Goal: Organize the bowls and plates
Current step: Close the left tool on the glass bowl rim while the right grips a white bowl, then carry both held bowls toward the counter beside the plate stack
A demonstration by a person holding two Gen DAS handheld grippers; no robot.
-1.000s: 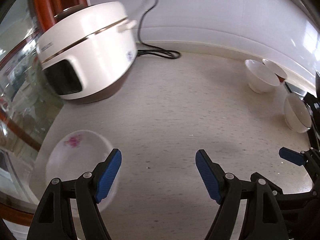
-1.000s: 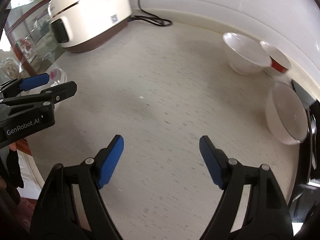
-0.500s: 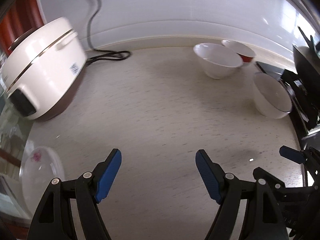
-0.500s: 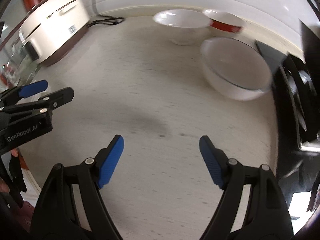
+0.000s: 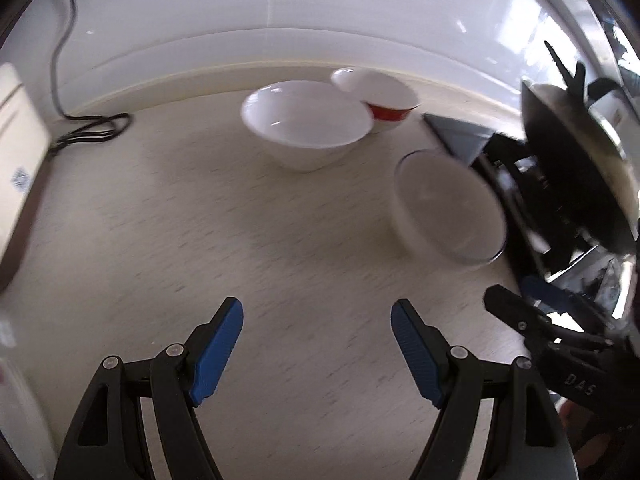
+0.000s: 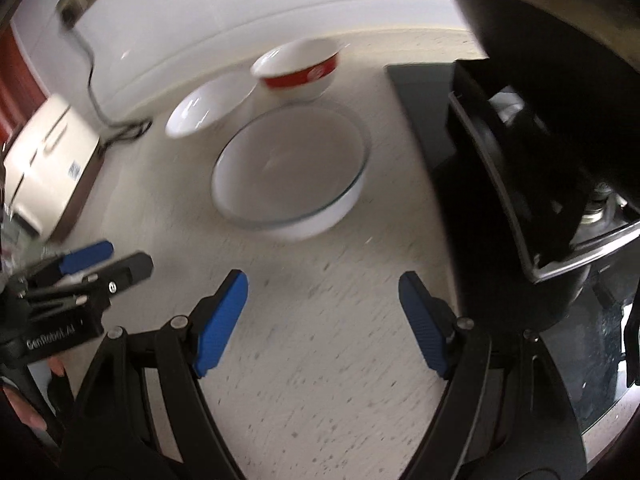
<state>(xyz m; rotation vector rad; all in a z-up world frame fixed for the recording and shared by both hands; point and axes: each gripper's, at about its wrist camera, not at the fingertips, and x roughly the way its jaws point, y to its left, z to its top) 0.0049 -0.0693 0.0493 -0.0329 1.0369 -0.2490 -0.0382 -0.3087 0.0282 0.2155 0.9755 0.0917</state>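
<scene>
Your right claw stands wide and empty, and the wide glass-rimmed bowl sits on the desk straight ahead of it, nearer than to your left claw, also wide and empty. The white bowl and red-banded bowl lie beyond the glass-rimmed bowl.
</scene>
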